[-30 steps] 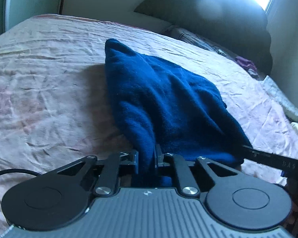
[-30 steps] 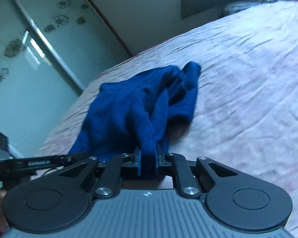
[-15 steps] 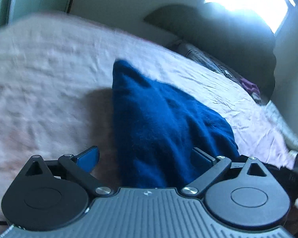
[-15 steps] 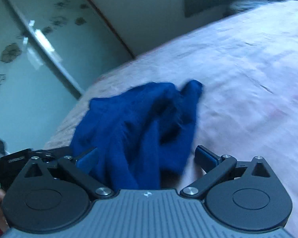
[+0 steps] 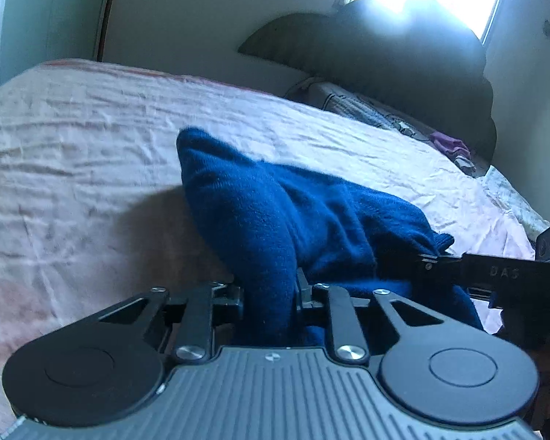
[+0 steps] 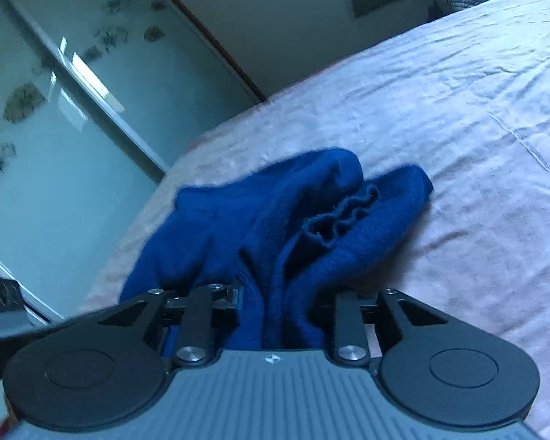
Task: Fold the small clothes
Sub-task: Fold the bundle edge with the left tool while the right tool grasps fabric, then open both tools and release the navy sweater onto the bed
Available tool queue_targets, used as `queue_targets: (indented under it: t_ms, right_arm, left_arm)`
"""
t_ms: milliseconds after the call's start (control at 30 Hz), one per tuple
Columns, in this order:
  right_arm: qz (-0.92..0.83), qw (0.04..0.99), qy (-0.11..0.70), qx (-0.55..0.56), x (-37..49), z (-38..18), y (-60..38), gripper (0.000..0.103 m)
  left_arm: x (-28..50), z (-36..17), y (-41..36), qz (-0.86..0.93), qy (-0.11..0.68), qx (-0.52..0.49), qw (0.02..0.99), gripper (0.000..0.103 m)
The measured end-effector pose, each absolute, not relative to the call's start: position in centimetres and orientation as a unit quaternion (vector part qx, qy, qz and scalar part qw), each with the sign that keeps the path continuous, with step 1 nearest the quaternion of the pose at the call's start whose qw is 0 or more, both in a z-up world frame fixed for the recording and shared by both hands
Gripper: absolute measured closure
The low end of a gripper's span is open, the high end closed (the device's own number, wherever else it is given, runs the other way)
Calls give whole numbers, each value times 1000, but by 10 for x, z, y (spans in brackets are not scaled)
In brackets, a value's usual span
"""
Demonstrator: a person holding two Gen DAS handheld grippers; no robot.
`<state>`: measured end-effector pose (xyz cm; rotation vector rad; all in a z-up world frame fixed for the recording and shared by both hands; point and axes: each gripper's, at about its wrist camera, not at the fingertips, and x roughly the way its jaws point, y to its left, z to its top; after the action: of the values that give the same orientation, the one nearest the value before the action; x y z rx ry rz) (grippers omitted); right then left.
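Note:
A dark blue fleece garment (image 5: 275,205) lies bunched on the pink bedsheet (image 5: 73,146). My left gripper (image 5: 269,293) is shut on a thick fold of it at the near edge. In the right wrist view the same garment (image 6: 275,212) shows a ribbed cuff opening. My right gripper (image 6: 278,304) is shut on another bunch of the cloth; its fingertips are hidden by the fabric. The right gripper's body (image 5: 495,278) shows at the right of the left wrist view, close beside the garment.
The bed's dark headboard (image 5: 403,55) and pillows (image 5: 366,106) are at the far end under a bright window. A small purple cloth (image 5: 451,146) lies near the pillows. A mirrored wardrobe door (image 6: 55,110) stands beside the bed.
Both grippers held the garment a second ago, opened and let go half a second ago, and have now shut again on thicker bunches of it.

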<state>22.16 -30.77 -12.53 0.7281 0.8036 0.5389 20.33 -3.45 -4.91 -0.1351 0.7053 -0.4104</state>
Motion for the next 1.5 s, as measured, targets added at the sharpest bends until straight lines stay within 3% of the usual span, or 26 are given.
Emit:
queue_targets:
  t_ms: [200,300,333,400,433,467,533,600,633,667,700,733,800,1000,1100,1133,1200,1267,1333,1500]
  right_arm:
    - [282,817,354,358,210,-102,-296,78]
    - [267,824,372,333,209,-103,-284,74]
    - [258,826,382,324,210,-106,-281,70]
    - [236,826,405,311,206,-109,-279,52]
    - [231,825,410,313,202,-109,-280,33]
    - [236,822,409,318,193,-109,-284,25]
    - [260,814,402,329,179,-107,-291,25]
    - [280,805,409,326,163,-106,-294,26]
    - [284,804,414,319,154,-107,-294,28]
    - [285,803,418,314,150,-107,-291,42]
    - [285,802,424,309,144,-110,-288,55]
    - [279,802,430,305,139,-114,-287,76]
    - [271,801,427,319,133,-117,-291,88]
    - [281,785,415,365,115,-110,-297,88]
    - [271,796,436,320,106,-114,-293,84]
    - [267,798,437,317,103,-110,-296,82]
    - [234,832,412,287,95,-90,-303,80]
    - [211,870,381,233,96,-66,-300,79]
    - [211,893,350,186,108,-45,-287,79]
    - [232,901,344,125,162,-44,-241,79]
  left_arm:
    - [192,-29,-13,-191,335,-69,920,81]
    - [194,-38,-4,-184,364,-74,910,73]
    - [193,-41,-2,-178,371,-73,909,65]
    - [183,-41,3,-171,367,-78,911,53]
    - [175,-39,5,-176,361,-79,912,42]
    - [167,-38,7,-179,356,-80,914,30]
    - [152,-38,13,-187,348,-84,915,27]
    - [139,-43,11,-201,360,-78,907,33]
    - [135,-47,8,-211,373,-73,901,53]
    - [132,-53,3,-219,389,-65,893,81]
    - [129,-57,0,-214,393,-55,893,86]
    - [126,-59,-1,-207,386,-46,898,89]
    - [126,-56,4,-208,385,-62,897,92]
    - [122,-45,32,-203,403,-104,886,92]
    - [120,-52,27,-175,409,-59,894,65]
    - [113,-47,25,-166,399,-36,901,51]
    - [104,-32,18,-141,362,13,921,39]
    - [104,-16,5,-121,308,61,942,16]
    - [116,-7,-12,-125,274,93,949,0]
    - [165,-21,-58,-124,255,161,945,0]
